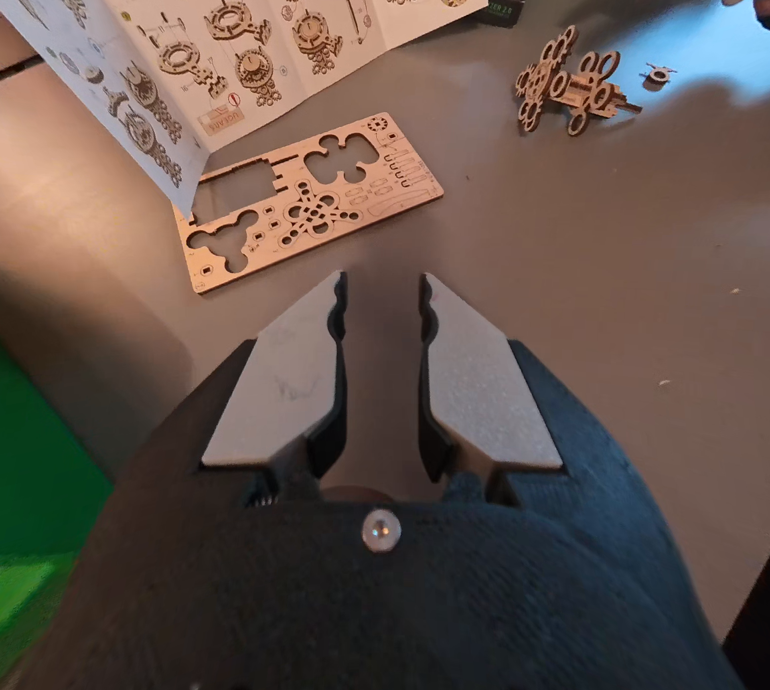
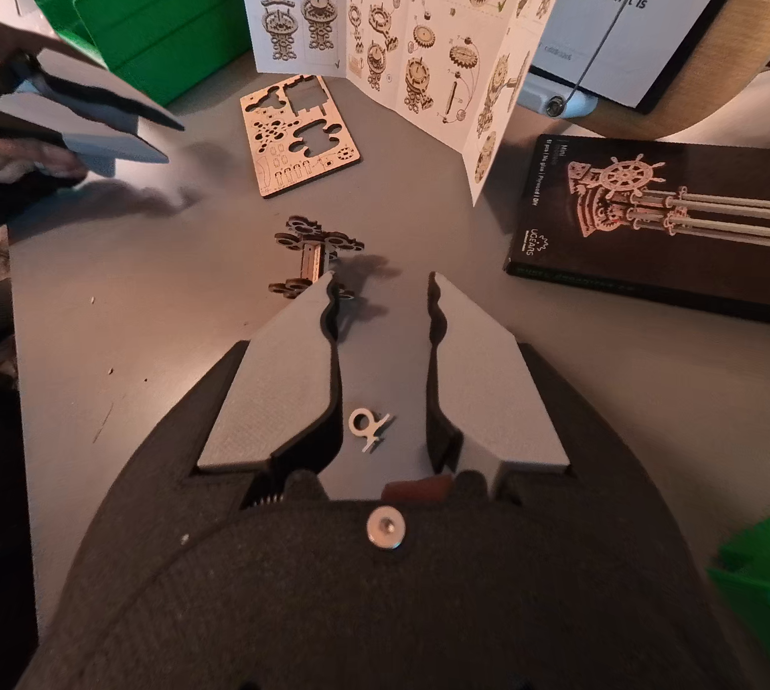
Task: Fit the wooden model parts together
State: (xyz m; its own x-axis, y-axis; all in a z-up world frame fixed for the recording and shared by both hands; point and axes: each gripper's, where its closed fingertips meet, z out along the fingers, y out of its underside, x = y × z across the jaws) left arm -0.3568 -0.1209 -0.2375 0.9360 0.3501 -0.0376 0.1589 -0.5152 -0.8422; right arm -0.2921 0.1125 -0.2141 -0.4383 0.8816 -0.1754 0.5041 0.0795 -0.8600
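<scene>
Both grippers stand with jaws apart and nothing in them: the left gripper [image 1: 382,282] hovers over bare table just short of the punched wooden sheet [image 1: 308,199], while the right gripper [image 2: 381,282] hangs above the small ring-shaped part [image 2: 366,426], which lies flat on the grey table [image 2: 583,378] between its fingers. Just beyond the right gripper's left fingertip, the half-built wooden assembly [image 2: 314,253] lies on its side, its long axis running roughly along the fingers' line. By this judgement the right gripper is much nearer both pieces.
</scene>
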